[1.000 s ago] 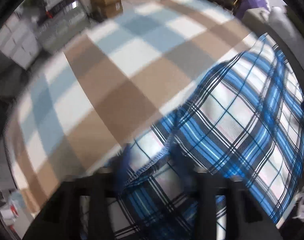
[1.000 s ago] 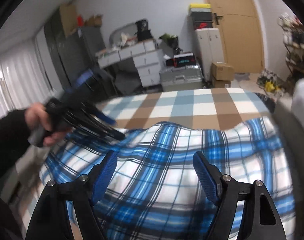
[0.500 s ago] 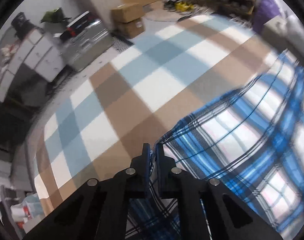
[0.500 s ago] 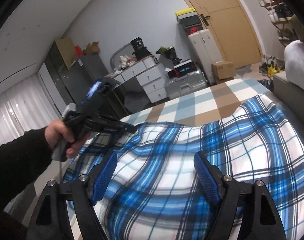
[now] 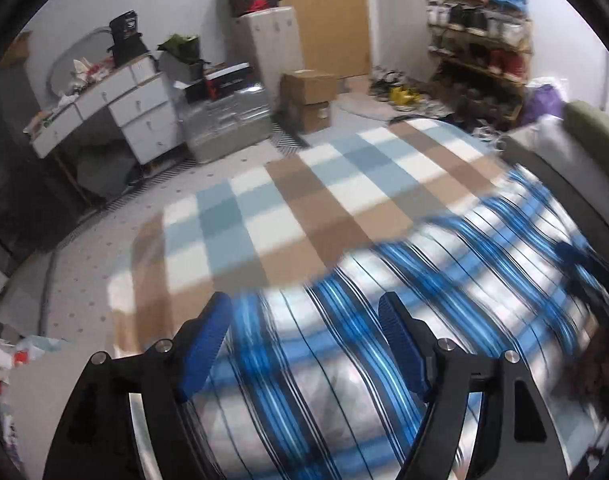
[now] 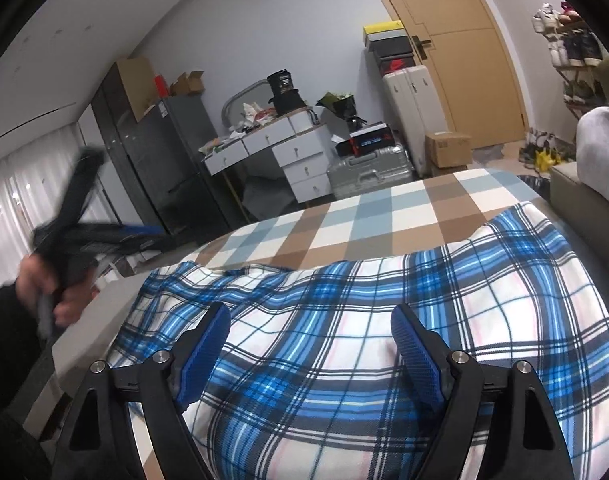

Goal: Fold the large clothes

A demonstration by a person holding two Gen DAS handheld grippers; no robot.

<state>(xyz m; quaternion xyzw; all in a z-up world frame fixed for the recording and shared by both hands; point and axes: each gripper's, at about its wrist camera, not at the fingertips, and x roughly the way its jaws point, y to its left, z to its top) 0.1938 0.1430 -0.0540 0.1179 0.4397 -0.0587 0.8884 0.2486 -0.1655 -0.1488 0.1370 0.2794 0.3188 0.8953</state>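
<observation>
A: Where does the blue plaid garment (image 6: 384, 340) lie, and how far do its edges run?

B: It is spread over the near part of the checked cloth (image 6: 388, 216) that covers the surface. In the right wrist view its far edge crosses below the brown and pale blue squares, and its left corner stops near the grey edge of the surface. Beyond that far edge the checked cloth lies bare up to the drop toward the floor.

A: And around it?

B: A grey sofa (image 6: 596, 168) flanks the right side, close to the garment's right edge. Past the far end stand a silver suitcase (image 6: 364, 170), a white drawer desk (image 6: 280, 148), cardboard boxes (image 5: 308, 100) and a shoe rack (image 5: 480, 40); all are well apart from the garment.

A: The grippers?

B: The left gripper (image 5: 304, 344) hovers above the garment with its blue pads (image 5: 202, 348) spread wide and nothing between them. The right gripper (image 6: 310, 352) is likewise spread apart over the plaid, empty. The left hand (image 6: 52, 284) shows at the left edge of the right wrist view, raised clear of the cloth.

A: What changed?

B: Half a second ago the left gripper was pinched tight on the garment's edge; now it has let go and lifted, and the cloth lies flat. The left wrist view is blurred over the plaid.
</observation>
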